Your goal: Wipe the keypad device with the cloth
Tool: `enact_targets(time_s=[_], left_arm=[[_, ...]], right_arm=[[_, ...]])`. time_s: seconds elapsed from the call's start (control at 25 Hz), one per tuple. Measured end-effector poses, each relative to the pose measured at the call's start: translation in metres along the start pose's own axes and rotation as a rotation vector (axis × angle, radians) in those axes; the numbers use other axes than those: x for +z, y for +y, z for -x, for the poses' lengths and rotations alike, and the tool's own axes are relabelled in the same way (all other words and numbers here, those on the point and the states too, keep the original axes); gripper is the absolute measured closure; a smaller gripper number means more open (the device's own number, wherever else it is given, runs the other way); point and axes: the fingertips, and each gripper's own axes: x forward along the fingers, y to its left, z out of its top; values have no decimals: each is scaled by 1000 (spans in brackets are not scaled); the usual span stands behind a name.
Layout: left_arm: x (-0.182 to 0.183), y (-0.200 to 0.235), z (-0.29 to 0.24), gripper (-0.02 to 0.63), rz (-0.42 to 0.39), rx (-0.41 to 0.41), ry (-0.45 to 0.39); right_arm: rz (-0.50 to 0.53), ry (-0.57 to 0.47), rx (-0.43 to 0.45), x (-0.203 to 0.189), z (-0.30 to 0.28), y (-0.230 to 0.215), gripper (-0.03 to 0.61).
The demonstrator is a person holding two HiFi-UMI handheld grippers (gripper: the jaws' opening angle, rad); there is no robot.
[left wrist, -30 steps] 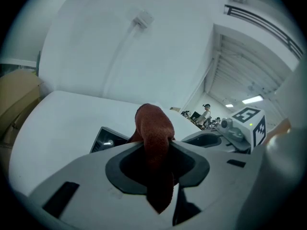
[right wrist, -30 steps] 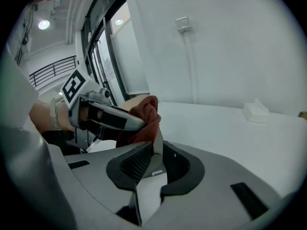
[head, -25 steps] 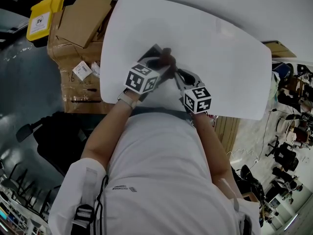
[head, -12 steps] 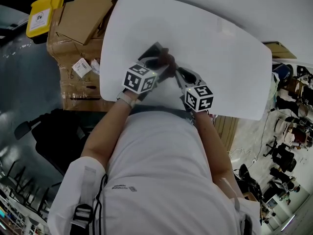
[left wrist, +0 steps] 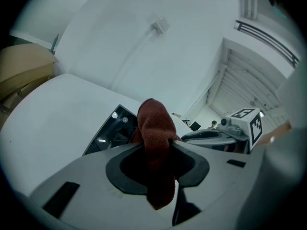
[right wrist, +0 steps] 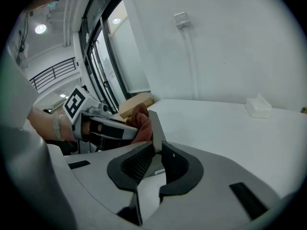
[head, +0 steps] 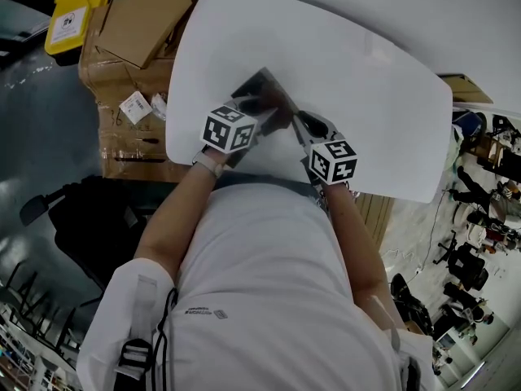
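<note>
Centre frame on the white table (head: 366, 96), the left gripper (left wrist: 156, 145) clamps the red-brown cloth (left wrist: 154, 126) against the dark keypad device (left wrist: 111, 131), the right gripper (right wrist: 156, 152) clamps the device's edge, and contents of the yellow bin (head: 77, 15) and cardboard box (head: 142, 19), upper left, cannot be told.

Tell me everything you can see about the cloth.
The cloth is dark reddish-brown with a nubby, towel-like weave. It is bunched into a thick fold and clamped in the jaws of the left gripper, one rounded end poking out ahead, a tail hanging behind. Its front end sits against the dark glossy keypad device.
</note>
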Motion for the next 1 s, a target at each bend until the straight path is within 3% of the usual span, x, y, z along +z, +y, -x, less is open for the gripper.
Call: enact_targets(time_s=[0.8, 1.0], left_arm=[[-74, 43, 24, 495, 70, 112, 131], [-77, 62, 27, 495, 93, 208, 127]], right_arm=[[-7, -2, -8, 0, 0, 0, 511], [-35, 38, 1, -3, 4, -1, 511]])
